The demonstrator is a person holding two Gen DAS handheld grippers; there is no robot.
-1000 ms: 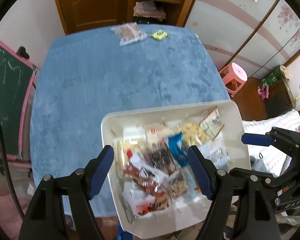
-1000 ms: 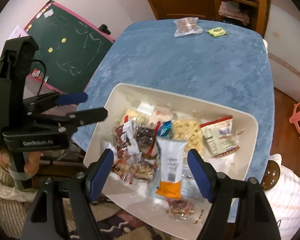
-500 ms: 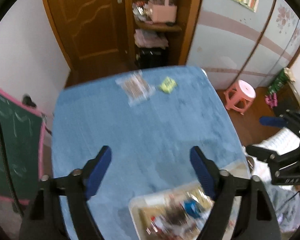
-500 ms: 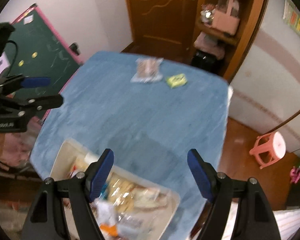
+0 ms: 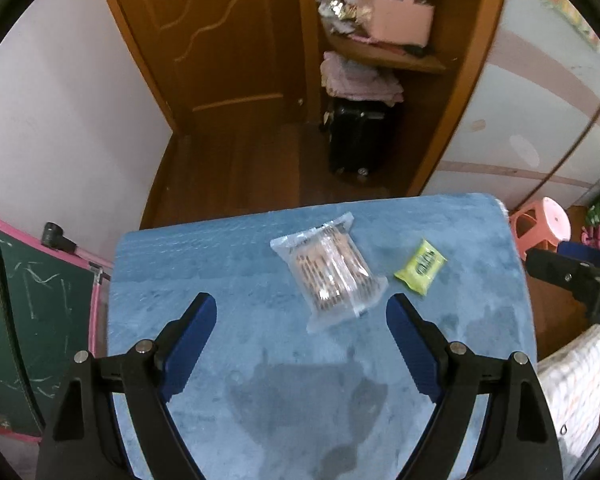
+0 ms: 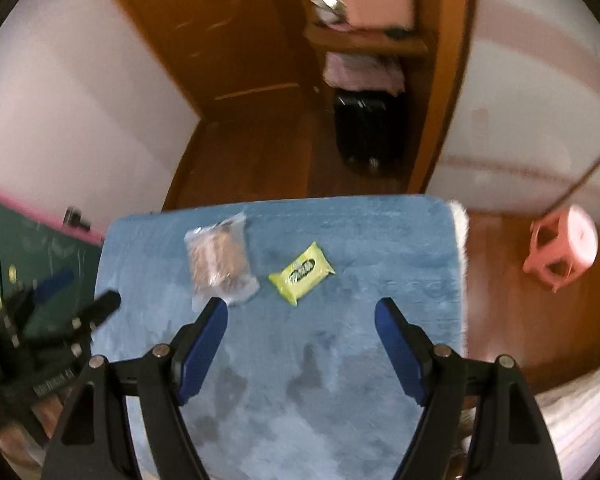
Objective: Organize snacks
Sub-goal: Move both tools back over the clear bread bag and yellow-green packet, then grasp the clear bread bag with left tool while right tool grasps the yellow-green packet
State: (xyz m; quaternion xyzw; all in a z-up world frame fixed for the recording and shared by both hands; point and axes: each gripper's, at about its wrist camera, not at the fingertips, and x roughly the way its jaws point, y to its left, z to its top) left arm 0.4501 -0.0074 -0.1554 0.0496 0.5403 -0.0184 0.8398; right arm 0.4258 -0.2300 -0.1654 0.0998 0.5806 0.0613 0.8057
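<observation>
A clear bag of brown snacks [image 5: 330, 276] and a small yellow-green packet [image 5: 420, 266] lie near the far end of the blue table [image 5: 220, 272]. My left gripper [image 5: 300, 304] hovers just short of the clear bag; its jaws are opening with nothing between them. In the right wrist view, the clear bag [image 6: 220, 264] sits by the left fingertip. The yellow-green packet [image 6: 302, 272] lies just beyond my right gripper [image 6: 300, 304], which is open and empty. This view is blurred.
A pink stool [image 5: 540, 228] stands on the floor right of the table. A green chalkboard [image 5: 20, 320] leans at the left. Beyond the far edge are a wooden door, shelves and a black suitcase [image 5: 360, 136]. Patterned white cloth [image 5: 572, 380] lies at the lower right.
Both grippers have swept from above the white tray of snacks to the table's far end. The tray has left both views, and the two packets now lie close ahead.
</observation>
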